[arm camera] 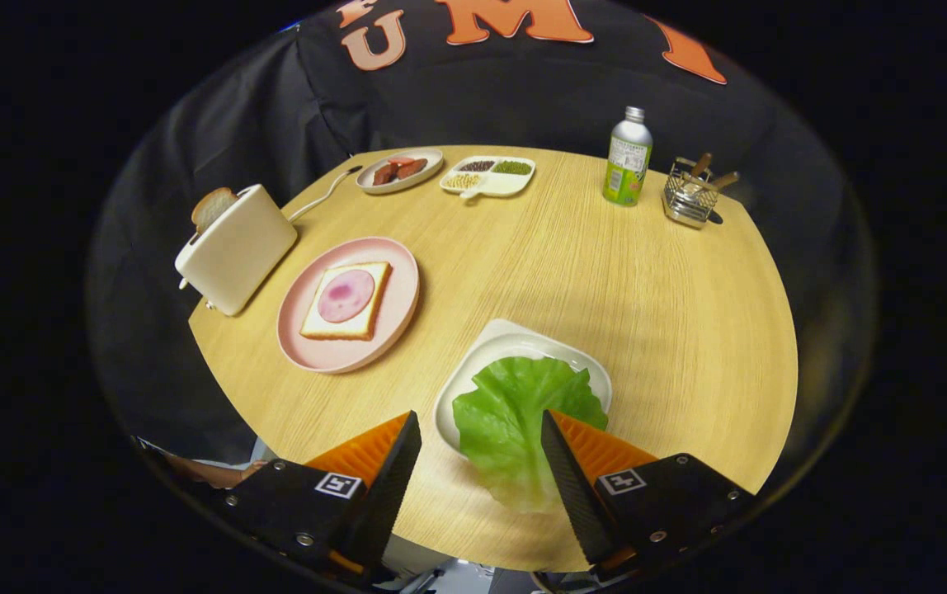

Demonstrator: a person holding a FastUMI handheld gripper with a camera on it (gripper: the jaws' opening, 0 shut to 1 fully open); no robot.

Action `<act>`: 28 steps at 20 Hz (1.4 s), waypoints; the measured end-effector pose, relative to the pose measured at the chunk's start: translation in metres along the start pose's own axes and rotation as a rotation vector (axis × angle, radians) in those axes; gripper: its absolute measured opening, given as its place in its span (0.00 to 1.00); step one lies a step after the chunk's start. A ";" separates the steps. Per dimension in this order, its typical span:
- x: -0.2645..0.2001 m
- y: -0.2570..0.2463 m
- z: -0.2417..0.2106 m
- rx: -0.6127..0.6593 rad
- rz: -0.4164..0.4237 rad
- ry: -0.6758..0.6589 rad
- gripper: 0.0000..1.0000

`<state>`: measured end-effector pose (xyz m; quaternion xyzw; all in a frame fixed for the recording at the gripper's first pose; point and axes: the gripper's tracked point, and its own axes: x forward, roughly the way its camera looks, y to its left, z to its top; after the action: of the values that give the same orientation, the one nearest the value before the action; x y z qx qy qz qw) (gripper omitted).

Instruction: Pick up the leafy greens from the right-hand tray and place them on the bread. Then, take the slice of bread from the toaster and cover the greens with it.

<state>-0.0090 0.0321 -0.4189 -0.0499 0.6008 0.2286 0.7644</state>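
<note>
Open tongs (pixel 480 429) over round wooden table (pixel 647 280)

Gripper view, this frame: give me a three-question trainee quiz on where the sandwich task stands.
1. True or false: the lettuce leaf already lies on the bread with ham.
2. Where is the second bread slice? A) in the toaster B) on the pink plate C) on the white tray
3. Fill in: the hand-held gripper has its fingers ____, with the leaf's near end between them.

Key: 1 false, the leaf rests on the white tray; 2 A; 3 open.
</note>
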 end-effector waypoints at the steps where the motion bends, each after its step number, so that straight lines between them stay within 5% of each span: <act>1: 0.006 -0.002 -0.003 -0.003 -0.002 0.023 0.88; 10: 0.046 -0.024 -0.022 -0.013 -0.068 0.131 0.85; 18: 0.052 -0.023 -0.012 -0.049 -0.103 0.083 0.73; 20: 0.053 -0.020 -0.012 -0.049 -0.105 0.068 0.62; 25: 0.053 -0.025 -0.010 0.007 -0.140 0.063 0.13; 28: 0.051 -0.021 -0.004 0.063 -0.126 0.037 0.06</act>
<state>0.0049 0.0268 -0.4723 -0.0677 0.6175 0.1600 0.7672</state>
